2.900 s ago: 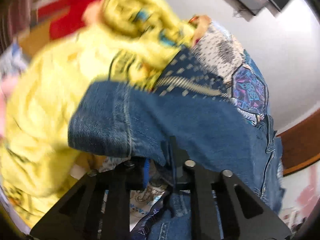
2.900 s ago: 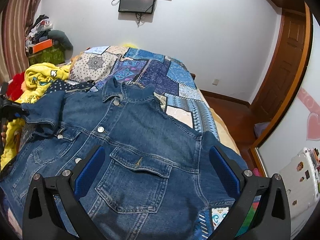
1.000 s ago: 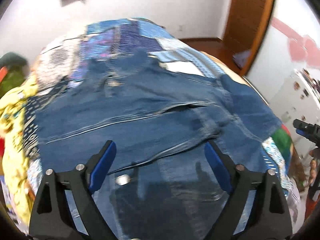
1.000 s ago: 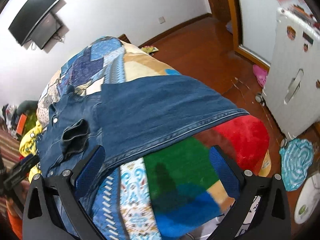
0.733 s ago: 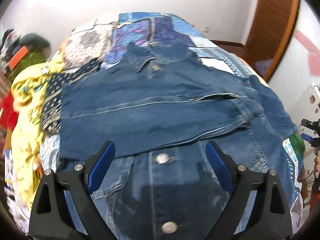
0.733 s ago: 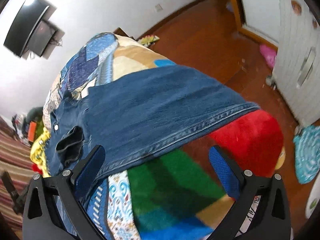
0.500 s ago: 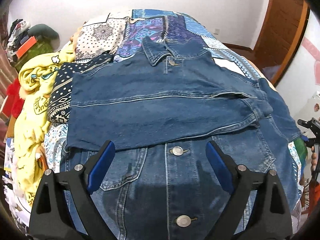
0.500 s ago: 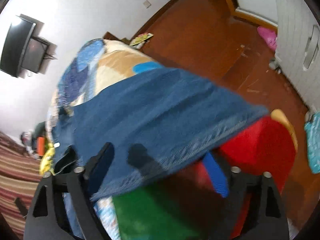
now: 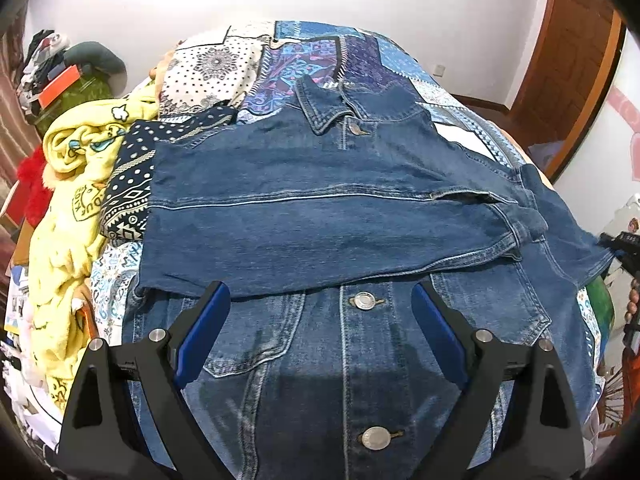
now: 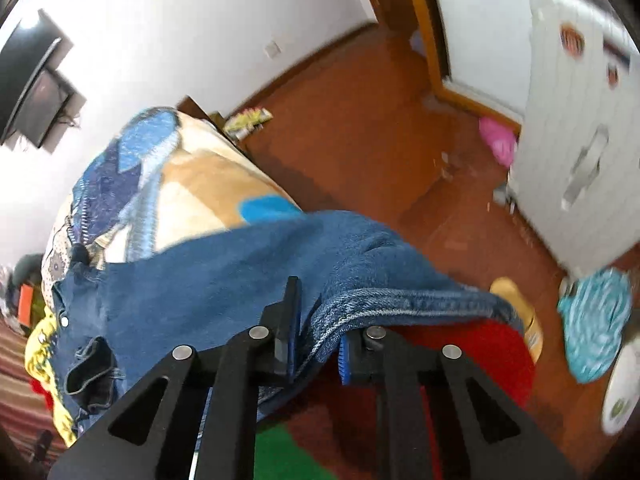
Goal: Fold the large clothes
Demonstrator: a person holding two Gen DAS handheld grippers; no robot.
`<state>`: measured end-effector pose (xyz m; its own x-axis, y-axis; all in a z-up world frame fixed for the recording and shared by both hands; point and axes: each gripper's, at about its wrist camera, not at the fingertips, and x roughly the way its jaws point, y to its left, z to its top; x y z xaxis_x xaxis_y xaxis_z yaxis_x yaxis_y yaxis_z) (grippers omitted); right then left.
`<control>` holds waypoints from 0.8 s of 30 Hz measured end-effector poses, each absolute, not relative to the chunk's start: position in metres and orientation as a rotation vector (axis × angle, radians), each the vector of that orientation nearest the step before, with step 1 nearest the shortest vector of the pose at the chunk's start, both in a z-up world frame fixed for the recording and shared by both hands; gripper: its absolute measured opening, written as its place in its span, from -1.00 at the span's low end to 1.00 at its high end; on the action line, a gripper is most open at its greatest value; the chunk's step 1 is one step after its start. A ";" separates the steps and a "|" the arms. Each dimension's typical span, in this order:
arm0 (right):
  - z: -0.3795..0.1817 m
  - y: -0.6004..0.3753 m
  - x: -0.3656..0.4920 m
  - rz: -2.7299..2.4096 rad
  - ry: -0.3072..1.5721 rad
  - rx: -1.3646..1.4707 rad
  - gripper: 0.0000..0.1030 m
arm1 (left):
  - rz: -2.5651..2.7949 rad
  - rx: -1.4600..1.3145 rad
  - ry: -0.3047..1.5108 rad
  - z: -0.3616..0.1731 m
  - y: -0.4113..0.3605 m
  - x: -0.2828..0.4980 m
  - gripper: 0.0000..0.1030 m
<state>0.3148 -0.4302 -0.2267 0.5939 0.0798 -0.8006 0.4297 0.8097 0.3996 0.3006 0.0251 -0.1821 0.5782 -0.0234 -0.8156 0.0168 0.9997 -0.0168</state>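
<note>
A blue denim jacket lies front up on the patchwork bedspread, with one sleeve folded flat across its chest. The left gripper hangs just above the jacket's lower buttons, its jaws wide apart and holding nothing. The right gripper is pinched tight on the jacket's other sleeve at the side of the bed. A yellow blanket is bunched up beside the jacket.

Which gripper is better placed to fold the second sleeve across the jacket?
Right. The right gripper is shut on the sleeve at the bed's edge. The left gripper hovers open over the jacket front, holding nothing.
</note>
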 end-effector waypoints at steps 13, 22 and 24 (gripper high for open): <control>-0.089 -0.334 0.336 -0.013 0.684 0.384 -0.79 | -0.023 -0.072 0.901 -0.170 0.061 0.278 0.79; -0.081 -0.220 0.357 0.224 0.687 0.328 -0.79 | -0.005 -0.128 0.869 -0.161 0.097 0.262 0.79; -0.096 -0.195 0.363 0.273 0.736 0.320 -0.79 | 0.000 -0.133 0.862 -0.159 0.103 0.259 0.79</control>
